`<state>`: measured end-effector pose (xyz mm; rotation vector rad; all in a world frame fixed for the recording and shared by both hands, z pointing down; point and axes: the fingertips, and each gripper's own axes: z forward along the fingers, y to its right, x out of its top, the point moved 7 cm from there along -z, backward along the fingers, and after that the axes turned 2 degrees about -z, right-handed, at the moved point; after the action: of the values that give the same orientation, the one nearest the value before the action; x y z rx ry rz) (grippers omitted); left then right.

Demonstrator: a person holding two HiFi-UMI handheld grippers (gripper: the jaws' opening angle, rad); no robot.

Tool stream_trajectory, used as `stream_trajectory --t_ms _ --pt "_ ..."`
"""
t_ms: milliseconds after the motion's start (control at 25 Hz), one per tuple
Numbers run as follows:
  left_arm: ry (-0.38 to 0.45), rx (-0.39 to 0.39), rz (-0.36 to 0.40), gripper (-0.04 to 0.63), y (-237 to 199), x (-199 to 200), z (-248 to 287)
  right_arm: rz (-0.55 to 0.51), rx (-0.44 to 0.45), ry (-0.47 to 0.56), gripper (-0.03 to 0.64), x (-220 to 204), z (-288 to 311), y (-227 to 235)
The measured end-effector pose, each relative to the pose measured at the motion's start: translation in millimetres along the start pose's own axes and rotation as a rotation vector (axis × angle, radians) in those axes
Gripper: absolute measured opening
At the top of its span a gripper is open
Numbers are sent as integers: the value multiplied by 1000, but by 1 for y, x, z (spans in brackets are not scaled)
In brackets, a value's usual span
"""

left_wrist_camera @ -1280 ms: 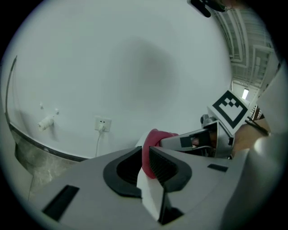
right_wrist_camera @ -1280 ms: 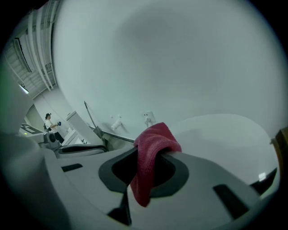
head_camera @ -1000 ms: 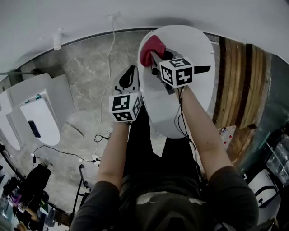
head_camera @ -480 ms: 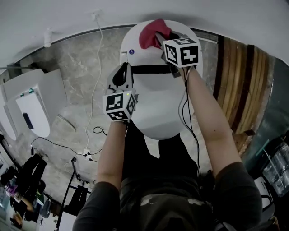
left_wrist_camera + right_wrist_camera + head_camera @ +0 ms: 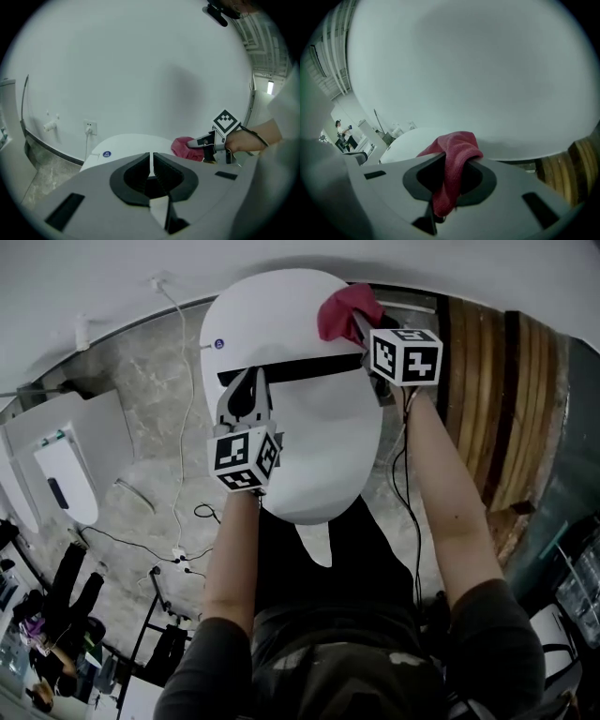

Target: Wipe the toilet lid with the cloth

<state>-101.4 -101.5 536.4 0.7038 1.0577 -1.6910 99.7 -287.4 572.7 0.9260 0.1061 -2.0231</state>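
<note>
A white toilet lid (image 5: 309, 446) lies below me, with the rounded white rear part (image 5: 272, 324) behind a dark gap. My right gripper (image 5: 358, 324) is shut on a red cloth (image 5: 345, 313) at the toilet's far right rear edge. In the right gripper view the cloth (image 5: 454, 154) hangs bunched between the jaws of the right gripper (image 5: 449, 187). My left gripper (image 5: 247, 382) hovers over the left side of the lid, shut and empty. The left gripper view shows its own jaws (image 5: 150, 166) closed, and beyond them the cloth (image 5: 185, 147) and the right gripper (image 5: 206, 143).
A wooden slatted panel (image 5: 487, 409) stands to the toilet's right. A cable (image 5: 187, 427) runs over the marble floor from a wall outlet (image 5: 90, 126). Other white fixtures (image 5: 66, 474) stand at the left. The white wall is close behind the toilet.
The right gripper has carried the cloth from the left part of the toilet's top across to its far right rear. The left gripper has come from beside the toilet to over the lid.
</note>
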Motion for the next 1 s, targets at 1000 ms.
stream_trajectory --t_ms 1000 --pt "-48 -79 -40 31 -118 1 -73 -103 257 -9 55 -20 48 -263"
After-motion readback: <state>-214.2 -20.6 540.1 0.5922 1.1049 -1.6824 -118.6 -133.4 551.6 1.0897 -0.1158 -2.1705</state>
